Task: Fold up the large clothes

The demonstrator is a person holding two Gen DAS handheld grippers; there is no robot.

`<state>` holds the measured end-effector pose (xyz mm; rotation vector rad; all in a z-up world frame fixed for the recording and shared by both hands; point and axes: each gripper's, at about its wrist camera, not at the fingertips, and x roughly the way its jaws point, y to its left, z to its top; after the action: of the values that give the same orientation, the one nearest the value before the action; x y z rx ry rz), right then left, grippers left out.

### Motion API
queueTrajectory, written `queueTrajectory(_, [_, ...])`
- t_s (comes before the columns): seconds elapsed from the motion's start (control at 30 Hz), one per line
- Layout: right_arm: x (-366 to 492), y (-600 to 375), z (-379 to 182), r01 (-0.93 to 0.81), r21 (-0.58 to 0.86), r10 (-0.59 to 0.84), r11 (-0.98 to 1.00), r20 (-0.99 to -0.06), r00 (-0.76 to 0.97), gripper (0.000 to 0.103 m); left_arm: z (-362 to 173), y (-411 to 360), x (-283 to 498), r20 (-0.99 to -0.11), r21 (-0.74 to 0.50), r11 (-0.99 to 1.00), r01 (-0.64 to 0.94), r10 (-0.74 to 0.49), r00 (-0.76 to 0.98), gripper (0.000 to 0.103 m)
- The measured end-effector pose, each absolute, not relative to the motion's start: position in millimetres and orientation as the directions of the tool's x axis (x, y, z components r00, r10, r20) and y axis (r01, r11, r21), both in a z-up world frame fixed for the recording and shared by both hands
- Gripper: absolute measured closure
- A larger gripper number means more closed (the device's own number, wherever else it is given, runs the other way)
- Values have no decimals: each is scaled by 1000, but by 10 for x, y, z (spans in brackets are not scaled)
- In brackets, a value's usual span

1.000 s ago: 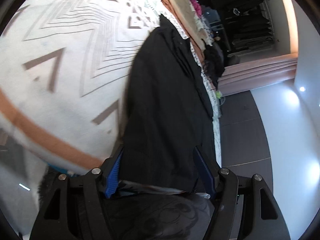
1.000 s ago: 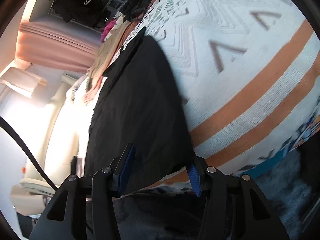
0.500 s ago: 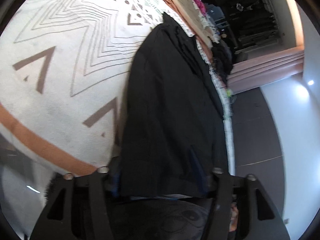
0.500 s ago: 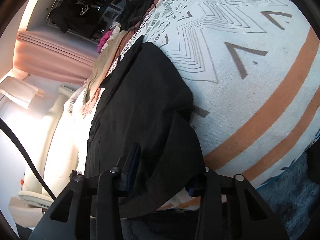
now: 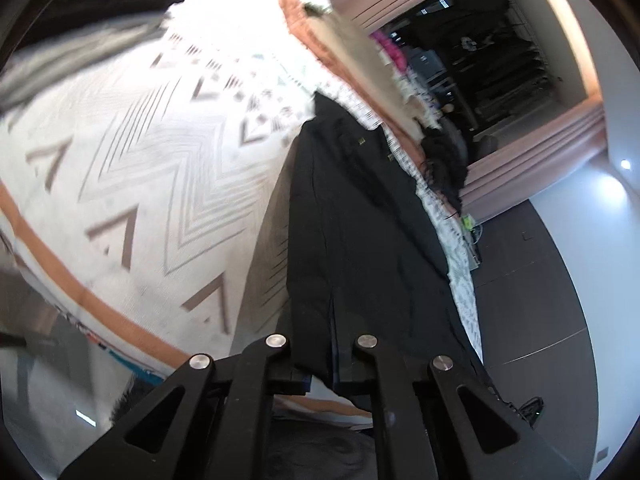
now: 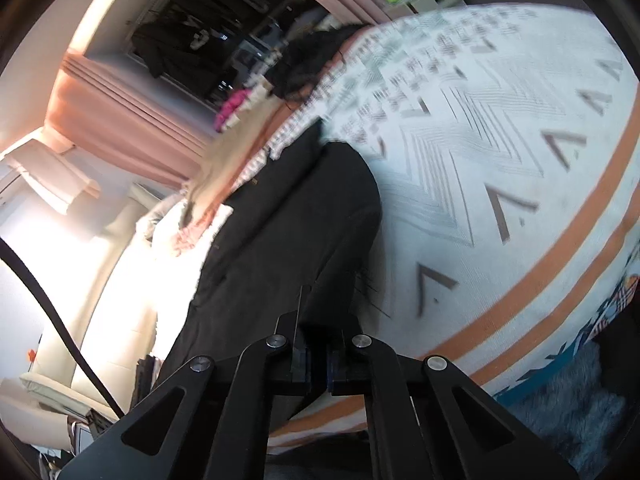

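I am holding a black garment (image 5: 360, 240) by its near hem, one gripper at each corner, and it is stretching away from me across a patterned blanket (image 5: 152, 184) towards a heap of other clothes (image 5: 372, 64). My left gripper (image 5: 322, 376) has just been closing and is now pinched down on the hem, the cloth bunching between its jaws; my right gripper (image 6: 317, 364) has just been closing as well and is clamping a fold of the same dark fabric. The pads themselves are lying buried in cloth, so I am hardly seeing them. The garment is looking long and plain, with a seam running down it and two small pale marks near the far end, too blurred to read. I cannot tell what kind of garment it is. Its far end is tucking under the heap, where beige, pink and black pieces are smearing together. The blanket is showing white with grey zigzags and orange stripes (image 6: 560, 280). Beyond it, pink curtains (image 6: 120, 120) and a dark opening are hard to make out.
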<state>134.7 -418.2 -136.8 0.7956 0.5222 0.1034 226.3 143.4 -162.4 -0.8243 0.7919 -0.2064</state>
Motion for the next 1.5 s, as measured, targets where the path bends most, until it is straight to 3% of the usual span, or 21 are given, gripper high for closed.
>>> queueTrajectory(1.03, [-598,-4023,235,-303,608,382,734,-1,924,103,535,1772,897,-204,-743,662,102,-369,907,96])
queueTrajectory(1.5, [507,-3991,485,-274,593,354,757,-19,935,103,819,1755,2164,-260,-712,700,58,-339,904,96])
